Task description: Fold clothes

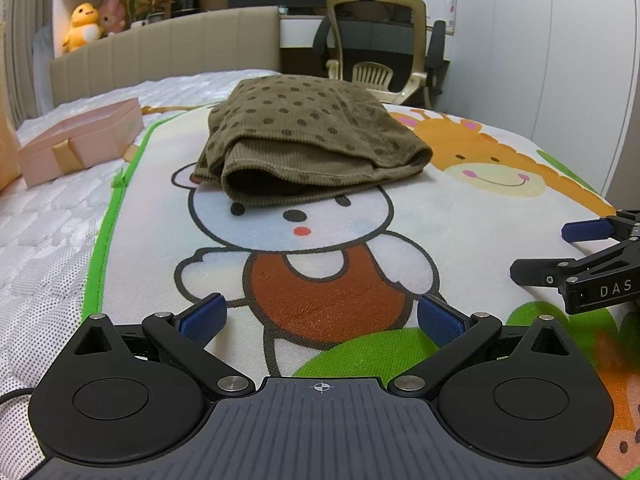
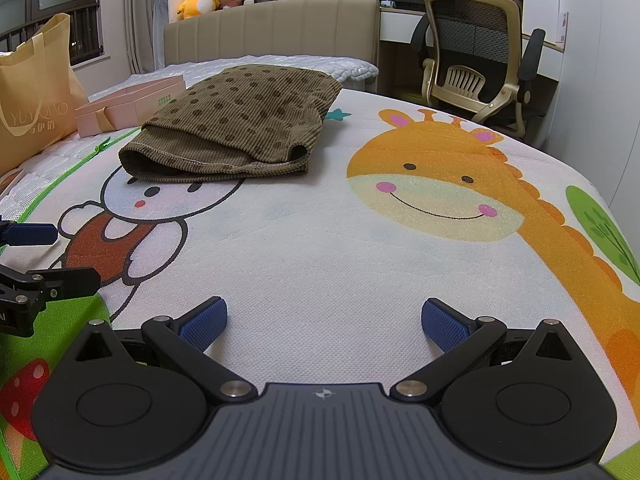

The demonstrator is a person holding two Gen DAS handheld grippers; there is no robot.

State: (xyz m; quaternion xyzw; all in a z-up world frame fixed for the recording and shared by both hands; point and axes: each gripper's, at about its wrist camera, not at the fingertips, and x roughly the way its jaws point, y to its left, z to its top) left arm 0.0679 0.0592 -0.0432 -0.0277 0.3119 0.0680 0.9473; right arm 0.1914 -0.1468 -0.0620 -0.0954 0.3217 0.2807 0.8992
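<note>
A brown corduroy garment with dark dots (image 1: 308, 136) (image 2: 236, 128) lies folded into a thick bundle on the cartoon play mat (image 1: 360, 240) (image 2: 320, 248), its hemmed opening facing me. My left gripper (image 1: 322, 320) hovers low over the mat well short of the garment, open with nothing between its blue pads. My right gripper (image 2: 324, 324) is also open and empty, nearer the giraffe print. The right gripper's fingers (image 1: 552, 270) show at the right edge of the left wrist view, the left gripper's fingers (image 2: 68, 276) at the left edge of the right wrist view.
A pink gift box (image 1: 80, 140) (image 2: 132, 108) sits on the white mattress left of the mat. A yellow tote bag (image 2: 36, 92) stands at far left. A beige headboard (image 2: 272, 28) with plush toys is behind, an office chair (image 2: 476, 56) at the back right.
</note>
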